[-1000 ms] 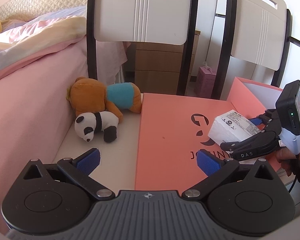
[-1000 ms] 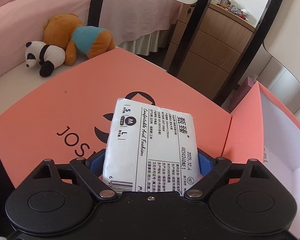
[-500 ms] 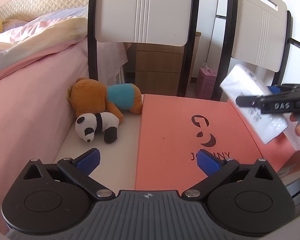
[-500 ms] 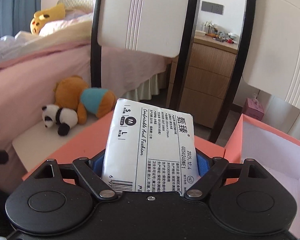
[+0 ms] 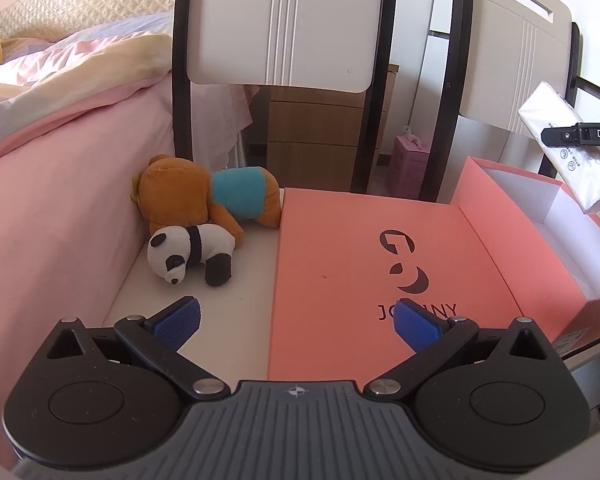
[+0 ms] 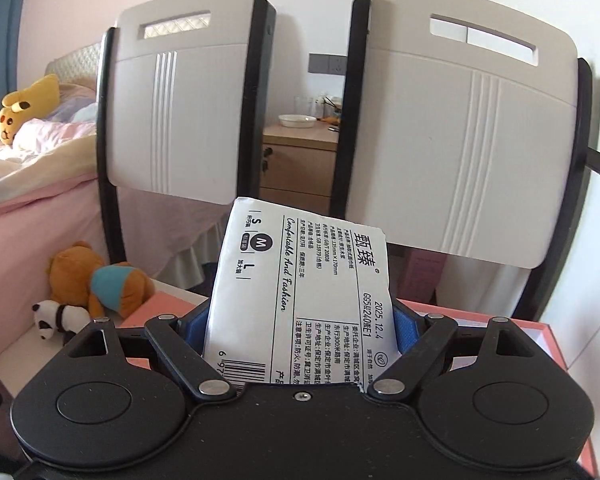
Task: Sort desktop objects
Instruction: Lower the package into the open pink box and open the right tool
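Right hand-held gripper (image 6: 300, 328) clamps the white packet (image 6: 300, 300); left hand-held gripper (image 5: 296, 320) — spread wide, empty.

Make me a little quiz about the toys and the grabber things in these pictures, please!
1. True or false: the panda toy lies in front of the teddy bear, touching it.
2. What does the right gripper hold? A) the white packet B) a spoon C) a yellow ball
3. Fill in: the left gripper is ____ and holds nothing.

Key: 1 true. 2 A: the packet is pinched between the blue pads, up above the open pink box. 3 open: its pads stand wide apart over the box lid.
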`<state>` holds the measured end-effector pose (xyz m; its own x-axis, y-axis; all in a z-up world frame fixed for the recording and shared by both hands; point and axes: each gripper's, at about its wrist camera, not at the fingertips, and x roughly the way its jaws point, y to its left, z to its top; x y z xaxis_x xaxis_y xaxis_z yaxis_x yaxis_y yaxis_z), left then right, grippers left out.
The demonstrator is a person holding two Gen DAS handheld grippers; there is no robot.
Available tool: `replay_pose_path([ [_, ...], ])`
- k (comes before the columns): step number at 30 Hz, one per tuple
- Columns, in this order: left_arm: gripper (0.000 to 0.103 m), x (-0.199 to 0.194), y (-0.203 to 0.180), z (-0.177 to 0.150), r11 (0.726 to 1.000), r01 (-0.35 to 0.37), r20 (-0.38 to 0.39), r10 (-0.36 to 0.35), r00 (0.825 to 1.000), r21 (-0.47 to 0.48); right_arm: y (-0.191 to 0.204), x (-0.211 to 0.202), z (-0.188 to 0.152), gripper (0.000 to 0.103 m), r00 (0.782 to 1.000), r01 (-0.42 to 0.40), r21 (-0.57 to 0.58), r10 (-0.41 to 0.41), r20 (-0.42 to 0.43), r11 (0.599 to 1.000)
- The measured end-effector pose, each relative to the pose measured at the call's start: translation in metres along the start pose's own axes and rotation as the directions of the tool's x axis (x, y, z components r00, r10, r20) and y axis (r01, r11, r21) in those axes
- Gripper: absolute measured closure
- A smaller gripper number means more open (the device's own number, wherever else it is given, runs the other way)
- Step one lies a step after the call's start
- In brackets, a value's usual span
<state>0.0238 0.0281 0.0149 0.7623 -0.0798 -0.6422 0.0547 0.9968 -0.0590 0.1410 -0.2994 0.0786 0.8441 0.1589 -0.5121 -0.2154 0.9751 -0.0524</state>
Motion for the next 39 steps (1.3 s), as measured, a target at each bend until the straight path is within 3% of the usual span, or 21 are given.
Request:
replay_pose_path([
  [11,0.000,0.000,0.000,-0.002,1.000,0.014,-0.008,-0.014,1.000,0.000,-0.048,0.031,-0.015,0.019,0.983,0.145,0.031,-0.140,-0.119,0.989],
  [17,0.000,-0.003,-0.001,-0.003,0.999,0.039,-0.005,-0.039,0.999,0.004,-0.067,0.056,-0.030,0.019,0.959,0.158,0.022,-0.148,-0.241,0.987],
  [28,0.000,-0.003,0.001,-0.003,0.998,0.061,-0.008,-0.061,0.998,-0.005,-0.065,0.081,-0.064,0.019,0.903,0.141,-0.010,-0.133,-0.410,0.990],
  [35,0.000,-0.004,0.001,-0.004,0.997,0.072,-0.011,-0.072,0.997,-0.004,-0.071,0.081,-0.081,0.018,0.876,0.134,0.025,-0.106,-0.471,0.991],
  [39,0.000,-0.005,0.001,-0.004,0.997,0.075,-0.008,-0.075,0.997,-0.001,-0.071,0.080,-0.084,0.016,0.872,0.130,0.030,-0.099,-0.479,0.991],
])
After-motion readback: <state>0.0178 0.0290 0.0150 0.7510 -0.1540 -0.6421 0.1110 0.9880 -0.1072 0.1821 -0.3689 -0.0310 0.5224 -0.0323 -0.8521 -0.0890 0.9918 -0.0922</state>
